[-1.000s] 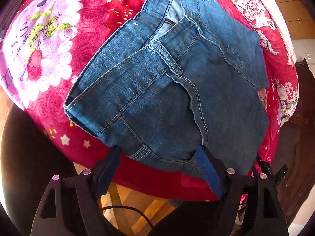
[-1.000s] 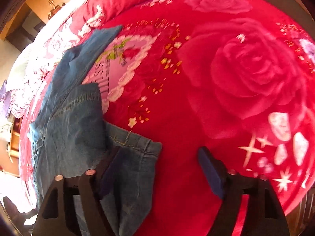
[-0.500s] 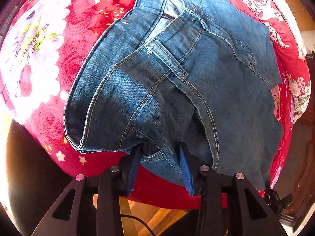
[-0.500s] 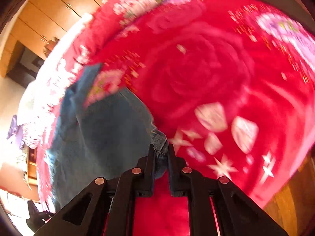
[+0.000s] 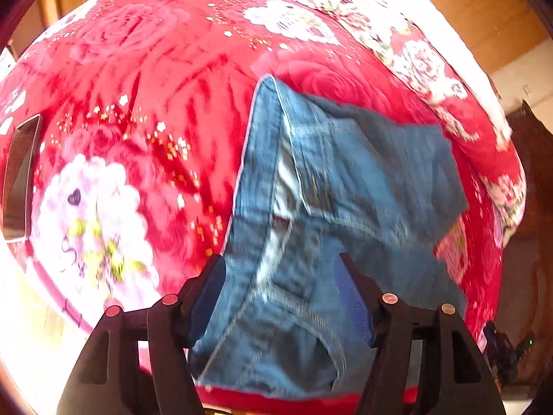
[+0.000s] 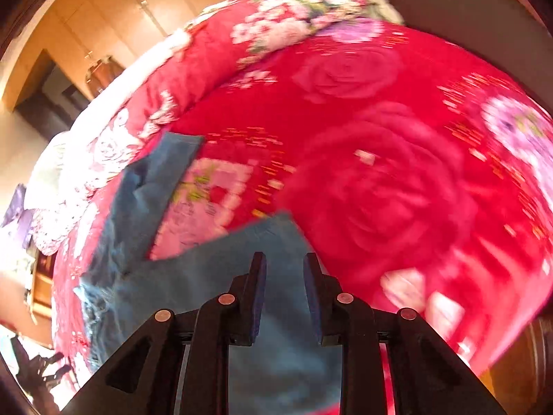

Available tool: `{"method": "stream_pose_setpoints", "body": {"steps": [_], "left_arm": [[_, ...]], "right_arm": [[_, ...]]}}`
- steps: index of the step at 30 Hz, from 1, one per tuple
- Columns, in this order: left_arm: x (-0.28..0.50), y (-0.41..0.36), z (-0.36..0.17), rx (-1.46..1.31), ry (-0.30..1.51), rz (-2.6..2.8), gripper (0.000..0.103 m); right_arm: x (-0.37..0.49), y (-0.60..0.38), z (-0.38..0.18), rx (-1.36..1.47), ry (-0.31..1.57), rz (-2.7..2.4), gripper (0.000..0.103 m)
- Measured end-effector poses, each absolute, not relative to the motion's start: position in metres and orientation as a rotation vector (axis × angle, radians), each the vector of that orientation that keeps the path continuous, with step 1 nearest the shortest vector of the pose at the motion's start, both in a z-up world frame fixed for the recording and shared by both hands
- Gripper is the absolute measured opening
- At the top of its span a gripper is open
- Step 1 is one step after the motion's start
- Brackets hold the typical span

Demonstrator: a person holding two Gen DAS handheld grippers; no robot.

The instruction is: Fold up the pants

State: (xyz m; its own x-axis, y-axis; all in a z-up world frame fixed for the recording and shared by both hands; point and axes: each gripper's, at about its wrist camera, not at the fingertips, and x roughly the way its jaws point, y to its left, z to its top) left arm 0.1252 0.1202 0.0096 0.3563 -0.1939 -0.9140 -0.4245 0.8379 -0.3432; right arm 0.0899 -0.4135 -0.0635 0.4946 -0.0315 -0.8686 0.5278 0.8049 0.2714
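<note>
Now my left gripper stands released astride the jeans on the bed; my right gripper seems parted too, over a leg, ready to gather fabric.

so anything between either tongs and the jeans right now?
Nothing visible. The jeans lie directly between the open left tongs, and denim also fills the gap of the open right tongs. Only the red floral blanket is around.

Blue denim pants with pale stitching. Red blanket patterned with roses and white-pink flower medallions. Black gripper frames with blue pads.
</note>
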Motion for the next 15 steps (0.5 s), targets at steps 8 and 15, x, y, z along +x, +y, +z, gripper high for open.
{"method": "stream_pose_setpoints", "body": {"steps": [8,15], "left_arm": [[0.23,0.132,-0.045,-0.723,1.288,0.24,0.064],[0.277,0.127,-0.076,-0.727,1.283,0.208,0.069]], "right_arm": [[0.277,-0.387,-0.109,0.697,1.058,-0.215,0.027],[0.386,-0.407,-0.183,0.752,1.072,-0.304,0.037]]}}
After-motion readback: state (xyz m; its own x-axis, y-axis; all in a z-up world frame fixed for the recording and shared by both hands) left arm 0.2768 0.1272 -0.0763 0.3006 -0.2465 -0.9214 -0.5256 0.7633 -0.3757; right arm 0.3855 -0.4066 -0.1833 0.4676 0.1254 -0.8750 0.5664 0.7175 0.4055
